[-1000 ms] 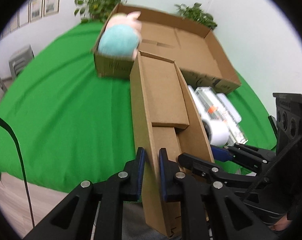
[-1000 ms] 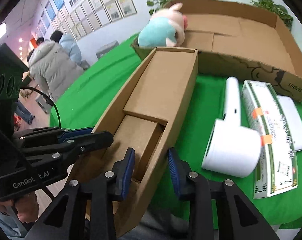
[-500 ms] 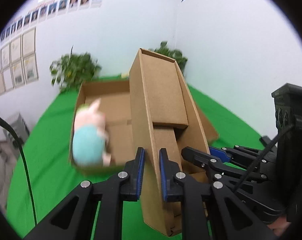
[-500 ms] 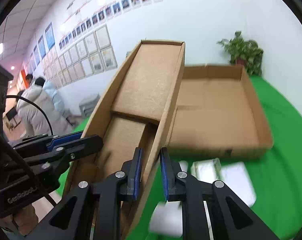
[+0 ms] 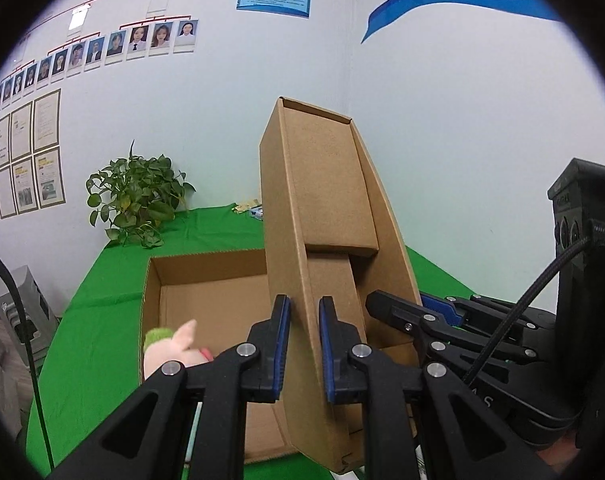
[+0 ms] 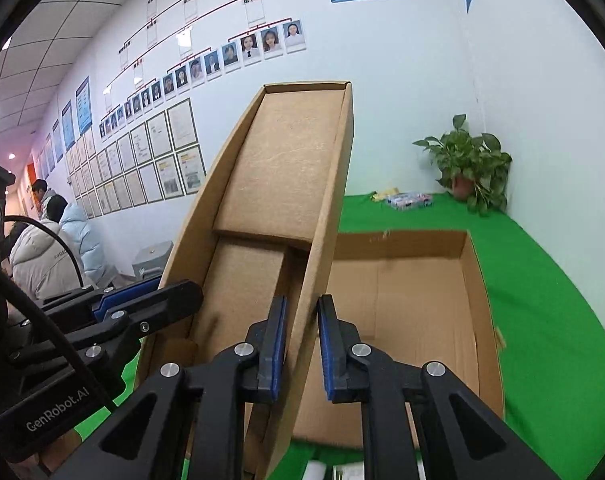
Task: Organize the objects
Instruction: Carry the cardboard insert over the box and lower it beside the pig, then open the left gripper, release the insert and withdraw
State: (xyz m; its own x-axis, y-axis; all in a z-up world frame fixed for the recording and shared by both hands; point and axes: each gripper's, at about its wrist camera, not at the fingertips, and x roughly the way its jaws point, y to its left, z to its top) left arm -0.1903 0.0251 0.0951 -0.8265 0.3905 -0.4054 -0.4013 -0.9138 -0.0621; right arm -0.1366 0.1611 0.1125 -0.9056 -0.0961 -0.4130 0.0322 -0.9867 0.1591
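Worktop (image 5: pixel 102 344) is covered in green cloth and set into a room corner; white walls carry rows of portrait photos (image 6: pixel 206 66) and framed sheets. A potted plant (image 5: pixel 136 200) is seen at the far left edge, another plant (image 6: pixel 468 164) at the far right corner. People in padded jackets (image 6: pixel 42 248) are seen beyond the left side.

A narrow cardboard box (image 5: pixel 326 240) is held raised and tilted, open face up, above a large open carton (image 6: pixel 414 320). Its left wall is clamped by the left hand-held gripper (image 5: pixel 304 350), its right wall by the right hand-held gripper (image 6: pixel 300 350). A plush toy (image 5: pixel 174 350) lies at the carton's near-left corner. Green cloth lies bare right of the carton.
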